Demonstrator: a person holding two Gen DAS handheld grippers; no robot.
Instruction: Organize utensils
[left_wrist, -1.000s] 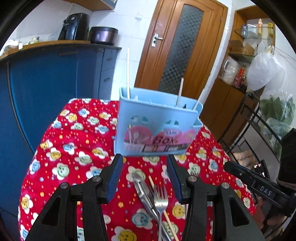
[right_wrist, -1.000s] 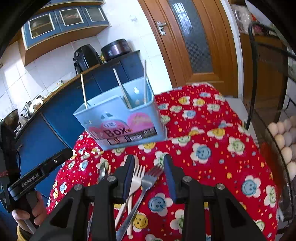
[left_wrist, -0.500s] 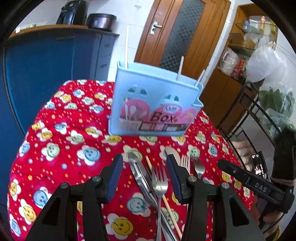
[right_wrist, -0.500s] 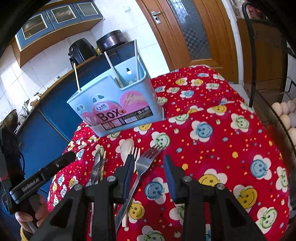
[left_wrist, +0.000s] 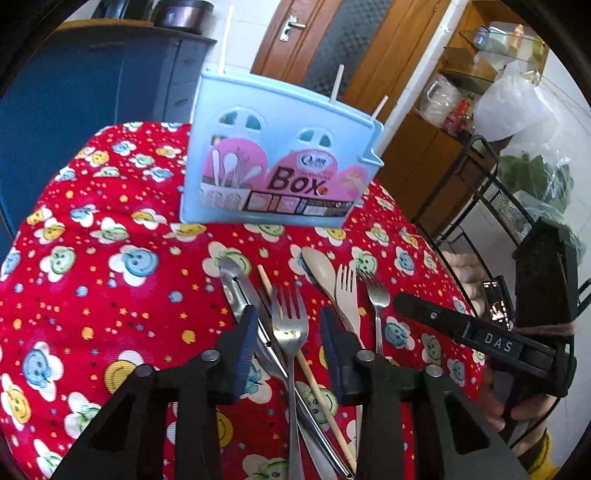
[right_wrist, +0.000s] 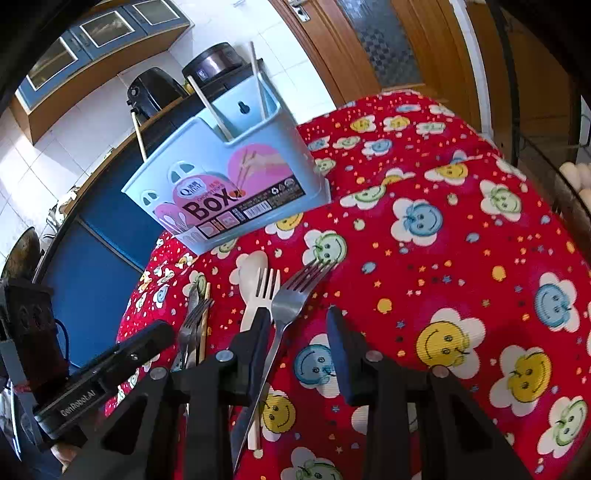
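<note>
A light blue utensil box (left_wrist: 280, 155) stands on the red flowered tablecloth (left_wrist: 110, 280), holding a few chopsticks; it also shows in the right wrist view (right_wrist: 229, 184). Loose utensils lie in front of it. My left gripper (left_wrist: 288, 325) is open, low over a steel fork (left_wrist: 290, 325), with metal tongs (left_wrist: 240, 291) and a wooden chopstick (left_wrist: 306, 373) beside it. A cream spoon (left_wrist: 321, 266), a cream fork (left_wrist: 345, 291) and another steel fork (left_wrist: 376, 295) lie to the right. My right gripper (right_wrist: 297, 328) is open, with a steel fork (right_wrist: 291, 295) between its fingers.
A blue kitchen counter (left_wrist: 74, 85) stands behind and left of the table. A wooden door (left_wrist: 332, 37) is behind the box. A black wire rack (left_wrist: 495, 206) with eggs stands at the right of the table.
Both grippers have moved down and forward, closer to the loose utensils. The forks now lie between their open fingers. The box looks nearer.
</note>
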